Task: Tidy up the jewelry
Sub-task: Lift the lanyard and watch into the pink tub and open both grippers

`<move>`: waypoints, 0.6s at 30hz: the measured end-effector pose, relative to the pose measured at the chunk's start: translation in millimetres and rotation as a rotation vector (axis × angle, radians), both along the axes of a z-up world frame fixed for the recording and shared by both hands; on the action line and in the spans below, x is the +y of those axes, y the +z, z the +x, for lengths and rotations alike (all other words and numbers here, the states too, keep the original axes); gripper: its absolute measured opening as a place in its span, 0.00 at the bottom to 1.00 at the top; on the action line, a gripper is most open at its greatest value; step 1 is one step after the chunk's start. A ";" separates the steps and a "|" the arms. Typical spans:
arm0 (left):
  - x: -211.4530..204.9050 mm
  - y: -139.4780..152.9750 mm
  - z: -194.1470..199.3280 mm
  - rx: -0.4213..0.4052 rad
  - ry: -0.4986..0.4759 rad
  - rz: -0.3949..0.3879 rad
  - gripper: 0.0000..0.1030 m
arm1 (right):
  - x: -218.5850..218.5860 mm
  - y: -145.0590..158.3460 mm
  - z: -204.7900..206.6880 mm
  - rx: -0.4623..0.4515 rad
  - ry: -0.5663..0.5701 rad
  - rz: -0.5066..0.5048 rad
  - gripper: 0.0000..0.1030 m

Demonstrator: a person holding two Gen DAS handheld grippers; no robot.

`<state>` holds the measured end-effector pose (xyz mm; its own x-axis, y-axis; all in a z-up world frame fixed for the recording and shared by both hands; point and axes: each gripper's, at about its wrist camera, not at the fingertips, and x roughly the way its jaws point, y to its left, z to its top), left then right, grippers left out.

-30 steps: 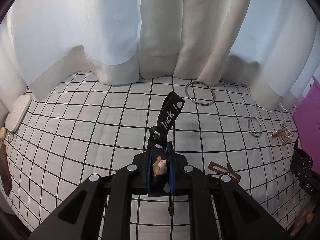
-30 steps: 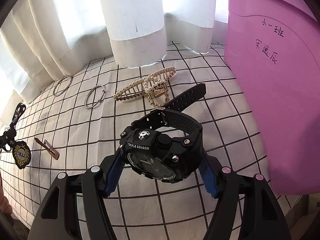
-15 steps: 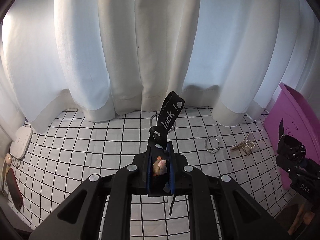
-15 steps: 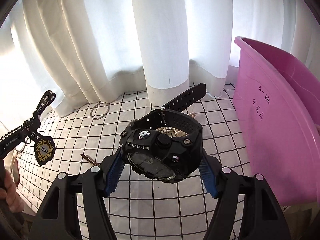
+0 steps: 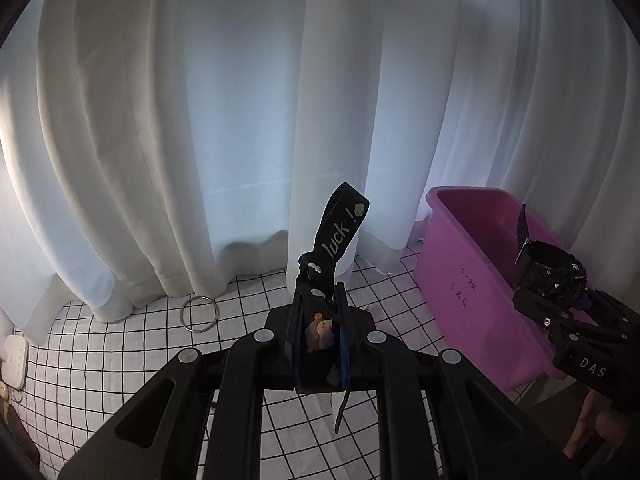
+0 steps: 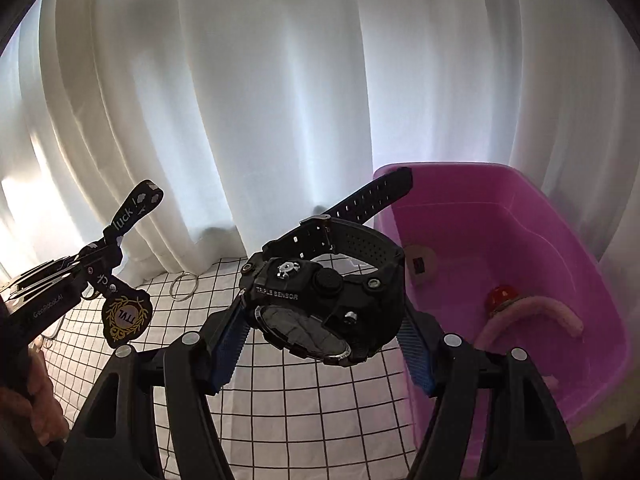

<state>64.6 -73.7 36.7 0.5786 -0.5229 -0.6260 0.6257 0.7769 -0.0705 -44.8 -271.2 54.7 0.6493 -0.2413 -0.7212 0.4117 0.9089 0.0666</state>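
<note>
Since the earlier frames both tools had risen from the grid-patterned white counter [image 5: 120, 360]. The left tool [image 5: 319, 340] was closed on the black "luck" strap keychain [image 5: 338, 236]; the right tool [image 6: 324, 344], clamped on the chunky black digital watch [image 6: 324, 300], hung beside the pink plastic tub [image 6: 560, 240].

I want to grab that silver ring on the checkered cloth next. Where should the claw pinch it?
Pinch the ring's thin rim from straight above, one finger inside the hoop and one outside. It lies flat on the checkered cloth, so there is no edge to catch from the side. The near arc is probably easiest, since the curtain hangs just behind it.
</note>
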 end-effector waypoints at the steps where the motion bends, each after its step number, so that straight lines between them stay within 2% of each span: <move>1: -13.0 4.1 -5.7 -0.004 -0.025 -0.010 0.13 | -11.1 5.1 -7.5 -0.004 -0.018 -0.007 0.64; 10: -127.3 17.3 -48.6 0.022 -0.189 -0.057 0.13 | -100.0 32.0 -69.7 -0.003 -0.152 -0.063 0.64; 18: -208.8 -6.2 -69.5 0.080 -0.219 0.001 0.13 | -146.2 16.3 -83.3 0.044 -0.176 -0.029 0.64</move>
